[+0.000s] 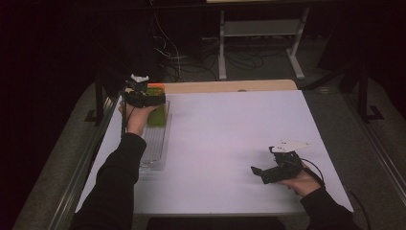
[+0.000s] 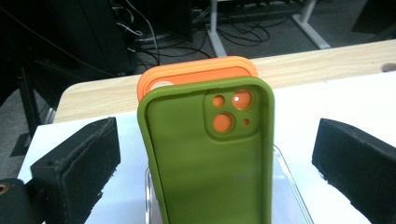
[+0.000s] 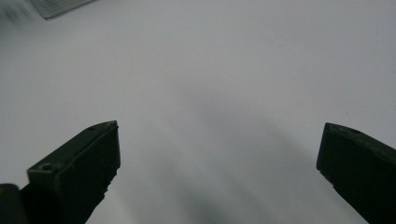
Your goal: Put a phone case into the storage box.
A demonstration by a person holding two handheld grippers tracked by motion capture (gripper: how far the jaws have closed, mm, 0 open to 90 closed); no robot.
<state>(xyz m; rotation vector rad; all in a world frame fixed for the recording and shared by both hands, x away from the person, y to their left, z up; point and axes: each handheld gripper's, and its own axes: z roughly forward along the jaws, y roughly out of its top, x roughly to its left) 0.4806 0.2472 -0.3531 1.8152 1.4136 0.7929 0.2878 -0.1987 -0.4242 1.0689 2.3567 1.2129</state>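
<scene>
A green phone case (image 2: 205, 158) stands upright in a clear slotted rack (image 2: 292, 186), its camera cutout at the upper right. An orange phone case (image 2: 196, 74) stands right behind it, its top edge showing above. My left gripper (image 2: 217, 140) is open, one jaw on each side of the green case and both clear of it. In the high view, the left gripper (image 1: 152, 99) sits over the green case (image 1: 158, 116) at the rack's far end. My right gripper (image 1: 261, 175) rests open at the table's near right, with nothing between its jaws (image 3: 219, 126).
The clear rack (image 1: 155, 143) runs along the left edge of the white table (image 1: 230, 129). A wooden strip (image 1: 230, 86) borders the far edge. Beyond it are cables and a desk frame (image 1: 258, 28) on the dark floor. A rack corner (image 3: 60, 7) shows in the right gripper view.
</scene>
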